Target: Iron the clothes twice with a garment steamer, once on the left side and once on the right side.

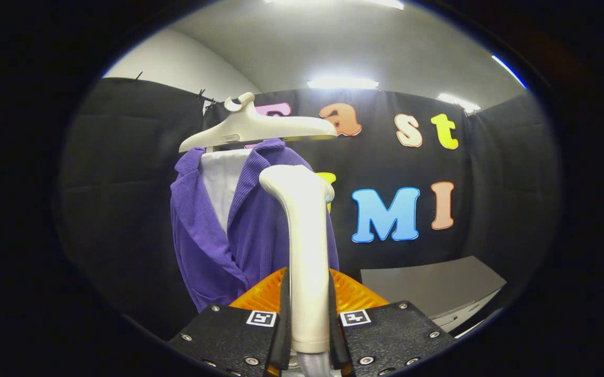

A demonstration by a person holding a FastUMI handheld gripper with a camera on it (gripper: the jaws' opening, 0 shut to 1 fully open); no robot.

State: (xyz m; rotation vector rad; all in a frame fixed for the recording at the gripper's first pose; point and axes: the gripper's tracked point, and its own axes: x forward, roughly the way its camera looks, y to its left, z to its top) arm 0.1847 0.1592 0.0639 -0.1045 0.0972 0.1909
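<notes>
My gripper [308, 309] is shut on the handle of a cream garment steamer [304, 230], both fingers pressing its sides. The steamer stands upright between the fingers, its head turned toward the clothes. Just beyond it a purple ribbed garment [202, 235] with a white inner layer hangs on a cream hanger [252, 128]. The steamer head sits in front of the garment's right side, and I cannot tell whether it touches the cloth. The handle hides part of the garment's right front.
A grey tabletop [433, 285] lies to the right beyond the fingers, with a pale edge below it. Black cloth walls close the booth behind and on both sides. Ceiling lights shine overhead.
</notes>
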